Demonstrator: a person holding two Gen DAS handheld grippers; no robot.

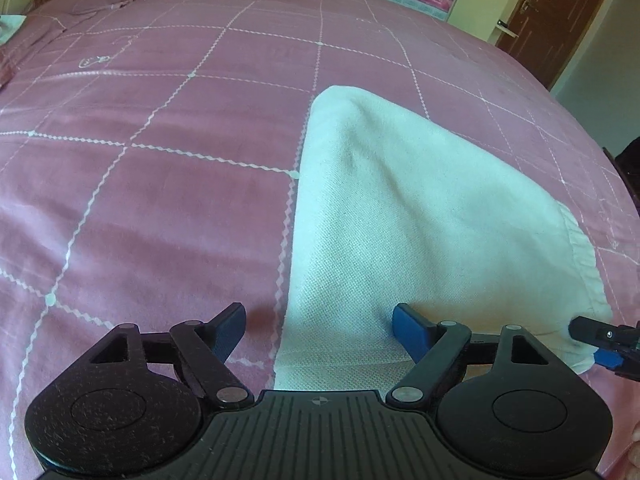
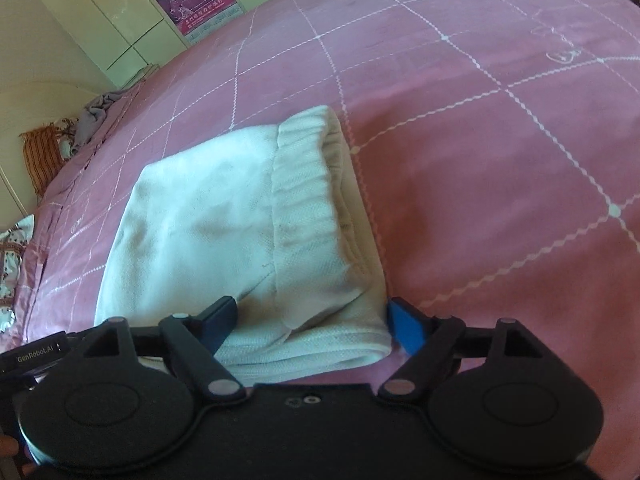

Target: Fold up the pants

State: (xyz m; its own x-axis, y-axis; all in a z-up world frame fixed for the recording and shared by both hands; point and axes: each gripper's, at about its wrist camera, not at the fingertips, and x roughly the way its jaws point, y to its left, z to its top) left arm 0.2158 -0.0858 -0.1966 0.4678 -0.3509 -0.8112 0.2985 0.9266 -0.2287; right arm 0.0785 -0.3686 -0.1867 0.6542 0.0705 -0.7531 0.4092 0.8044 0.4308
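left gripper point(image 1: 320, 330): jaws wide, nothing pinched, hanging over the pants' near left edge
right gripper point(image 2: 312, 326): also spread wide, straddling the pants' near right corner
pants point(image 2: 240, 232): white, folded, lying on the pink checked bedspread point(image 2: 500, 180)

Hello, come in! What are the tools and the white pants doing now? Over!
Left tool open, right tool open, neither gripping. White pants folded, lying on the pink bedspread. Nothing in the way.
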